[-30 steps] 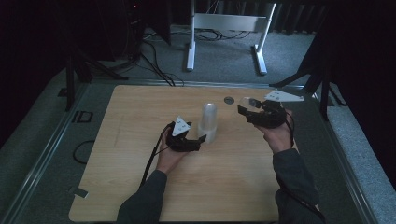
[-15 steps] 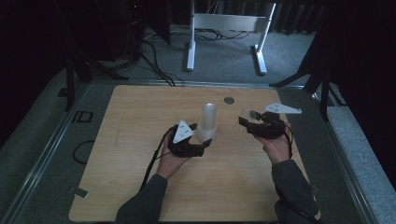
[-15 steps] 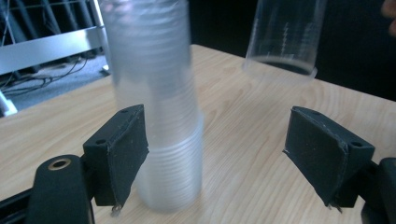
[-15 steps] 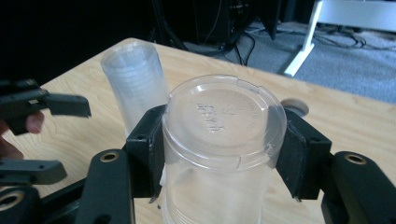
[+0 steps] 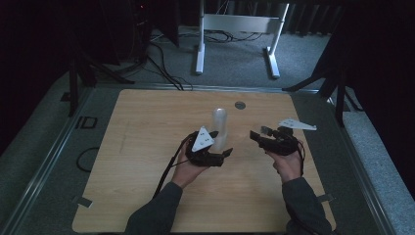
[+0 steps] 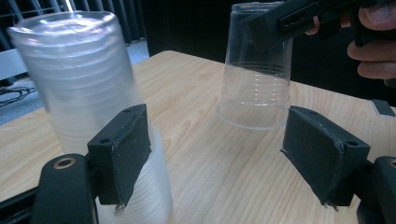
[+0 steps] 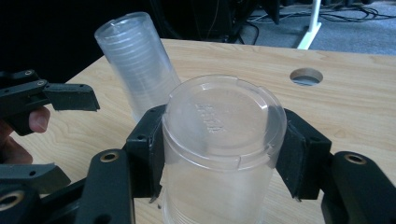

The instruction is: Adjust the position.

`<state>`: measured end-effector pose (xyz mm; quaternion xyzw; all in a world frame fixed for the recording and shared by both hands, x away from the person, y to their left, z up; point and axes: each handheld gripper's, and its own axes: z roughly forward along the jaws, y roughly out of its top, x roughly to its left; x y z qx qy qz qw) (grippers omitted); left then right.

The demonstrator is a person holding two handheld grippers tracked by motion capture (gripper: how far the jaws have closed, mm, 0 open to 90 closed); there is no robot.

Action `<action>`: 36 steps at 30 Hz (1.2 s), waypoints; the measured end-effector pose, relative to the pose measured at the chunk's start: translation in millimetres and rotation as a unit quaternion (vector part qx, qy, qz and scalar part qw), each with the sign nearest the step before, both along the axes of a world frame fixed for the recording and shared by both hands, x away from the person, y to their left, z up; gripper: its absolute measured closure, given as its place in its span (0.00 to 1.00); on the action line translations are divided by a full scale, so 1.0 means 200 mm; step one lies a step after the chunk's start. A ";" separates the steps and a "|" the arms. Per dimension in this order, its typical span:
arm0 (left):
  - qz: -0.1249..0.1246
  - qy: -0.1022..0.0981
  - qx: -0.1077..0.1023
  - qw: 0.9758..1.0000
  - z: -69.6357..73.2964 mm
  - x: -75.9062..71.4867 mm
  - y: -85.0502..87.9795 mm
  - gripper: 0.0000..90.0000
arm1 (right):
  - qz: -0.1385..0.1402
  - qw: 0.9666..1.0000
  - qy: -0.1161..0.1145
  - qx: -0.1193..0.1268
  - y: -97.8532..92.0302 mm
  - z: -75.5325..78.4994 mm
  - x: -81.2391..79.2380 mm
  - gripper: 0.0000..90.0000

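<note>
In the left gripper view, the stack of cups [image 6: 84, 93] is blurred, its base hidden behind the left gripper's [image 6: 219, 154] near pad. The single cup's [image 6: 254, 70] top is cut by the frame edge and crossed by the right gripper [image 6: 299, 21]. In the right gripper view, that cup's mouth runs below the frame, its sides covered by both pads.
</note>
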<state>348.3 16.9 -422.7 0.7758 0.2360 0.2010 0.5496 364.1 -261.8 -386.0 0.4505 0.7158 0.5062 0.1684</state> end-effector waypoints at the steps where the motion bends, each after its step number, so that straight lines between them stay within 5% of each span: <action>1: -0.001 0.000 0.000 1.000 0.00 0.00 -0.01 0.25 | -0.002 1.000 0.001 0.002 0.00 -0.01 0.00 0.45; 14: -0.007 0.001 0.006 1.000 -0.03 0.02 -0.06 0.25 | -0.017 0.999 0.011 0.038 0.00 -0.07 -0.04 0.45; 18: -0.008 0.004 0.006 1.000 -0.04 0.02 -0.08 0.25 | -0.017 0.997 0.018 0.068 0.00 -0.09 -0.05 0.45; 36: -0.022 0.011 0.000 1.000 -0.07 0.03 -0.17 0.25 | -0.002 0.990 0.043 0.132 0.01 -0.13 -0.07 0.45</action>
